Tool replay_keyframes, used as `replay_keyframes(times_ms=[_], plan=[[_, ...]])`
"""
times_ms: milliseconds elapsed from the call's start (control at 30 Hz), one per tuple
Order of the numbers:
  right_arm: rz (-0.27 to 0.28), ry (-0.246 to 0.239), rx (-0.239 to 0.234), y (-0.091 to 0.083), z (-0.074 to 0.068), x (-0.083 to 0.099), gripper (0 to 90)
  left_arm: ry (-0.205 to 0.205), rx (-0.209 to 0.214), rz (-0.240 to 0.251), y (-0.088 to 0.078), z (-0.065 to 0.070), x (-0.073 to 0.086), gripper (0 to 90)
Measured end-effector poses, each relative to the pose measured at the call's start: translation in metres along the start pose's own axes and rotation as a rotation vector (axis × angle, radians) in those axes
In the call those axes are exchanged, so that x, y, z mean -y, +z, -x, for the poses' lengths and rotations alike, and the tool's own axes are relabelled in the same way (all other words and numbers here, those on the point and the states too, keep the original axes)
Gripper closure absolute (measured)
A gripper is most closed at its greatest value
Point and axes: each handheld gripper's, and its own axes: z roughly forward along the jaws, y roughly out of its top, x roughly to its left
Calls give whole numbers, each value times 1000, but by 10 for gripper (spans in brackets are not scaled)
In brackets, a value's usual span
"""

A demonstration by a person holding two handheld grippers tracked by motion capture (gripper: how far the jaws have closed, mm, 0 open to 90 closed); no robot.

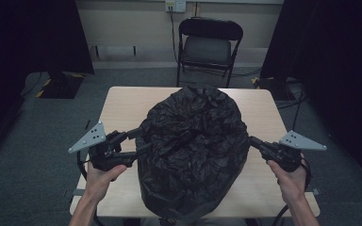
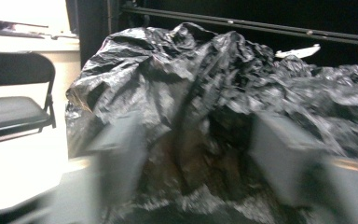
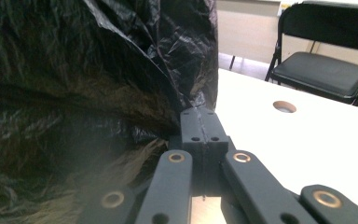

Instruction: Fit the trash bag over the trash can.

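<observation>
1. The black bag point(image 1: 193, 150), big and crumpled, sits on the middle of the table point(image 1: 122, 101), in front of the folding chair point(image 1: 207, 44).
2. The left gripper point(image 1: 142, 140) is at the bag's left flank, jaws apart, with plastic bulging between them.
3. The right gripper point(image 1: 253, 140) is at the bag's right flank, jaws clamped together on a pinch of the bag's film.

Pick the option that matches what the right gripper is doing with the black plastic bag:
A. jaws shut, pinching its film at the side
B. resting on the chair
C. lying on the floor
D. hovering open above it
A: the right gripper has its jaws pressed together on a fold of the black plastic bag at its side.
</observation>
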Motion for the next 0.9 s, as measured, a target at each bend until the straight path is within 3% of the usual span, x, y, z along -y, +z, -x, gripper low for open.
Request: replay_keyframes(times_ms=[33,233,467,633,900], plan=[[-3,2,-3,1,0,2,900,0,18,-4,0,0,0,492],[-8,14,-13,5,-1,12,900,35,24,-44,4,3,5,883],[-38,12,-8,5,0,21,900,53,-29,-159,16,3,19,900],[-94,7,-5,12,-1,39,900,19,-38,-170,18,-4,30,900],[-206,-2,-8,30,-6,70,900,14,-53,-203,23,-8,43,900]])
